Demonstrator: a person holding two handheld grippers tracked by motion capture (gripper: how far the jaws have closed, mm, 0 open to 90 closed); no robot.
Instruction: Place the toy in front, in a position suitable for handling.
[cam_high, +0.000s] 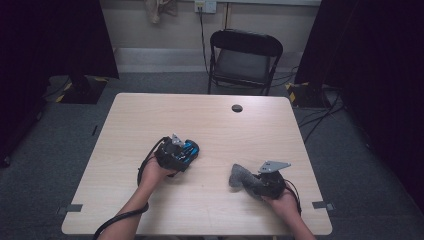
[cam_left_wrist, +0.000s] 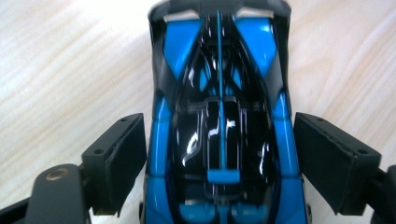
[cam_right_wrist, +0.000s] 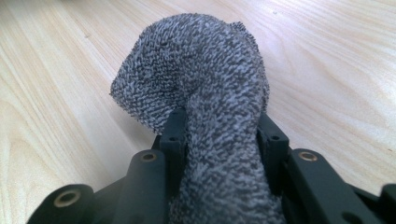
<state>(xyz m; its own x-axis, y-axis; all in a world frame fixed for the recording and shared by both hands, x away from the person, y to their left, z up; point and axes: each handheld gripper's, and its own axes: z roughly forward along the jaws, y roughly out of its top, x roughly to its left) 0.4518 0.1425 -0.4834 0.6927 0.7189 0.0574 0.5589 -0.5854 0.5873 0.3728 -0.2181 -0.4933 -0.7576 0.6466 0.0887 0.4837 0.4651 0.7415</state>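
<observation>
Left gripper (cam_high: 186, 151) sits over the blue-and-black toy car (cam_high: 190, 148) on the light wood table (cam_high: 210, 120), left of centre. In the left gripper view the car (cam_left_wrist: 219, 126) lies lengthwise between the 2 black jaws, nose pointing away from the camera. Jaws stand apart: a thin gap shows between the right pad and the car's flank, and the left pad sits just beside the other flank, contact there can't be told. So the car is straddled, not clamped, and it rests on the tabletop.

Right gripper (cam_high: 250, 181) is near the front right of the table, held by the person's right hand (cam_high: 281, 197), with a grey 3-cornered plate (cam_high: 272, 165) on top. It's clamped on a grey terry cloth (cam_high: 239, 176). In the right gripper view the cloth (cam_right_wrist: 205, 84) is bunched into a roll squeezed between both pads, and its free end balloons out past the fingertips and flops toward the tabletop.

Car and cloth are well apart. A black folding chair (cam_high: 245, 59) stands past the far edge; a dark round grommet (cam_high: 237, 108) sits in the tabletop near that edge.
</observation>
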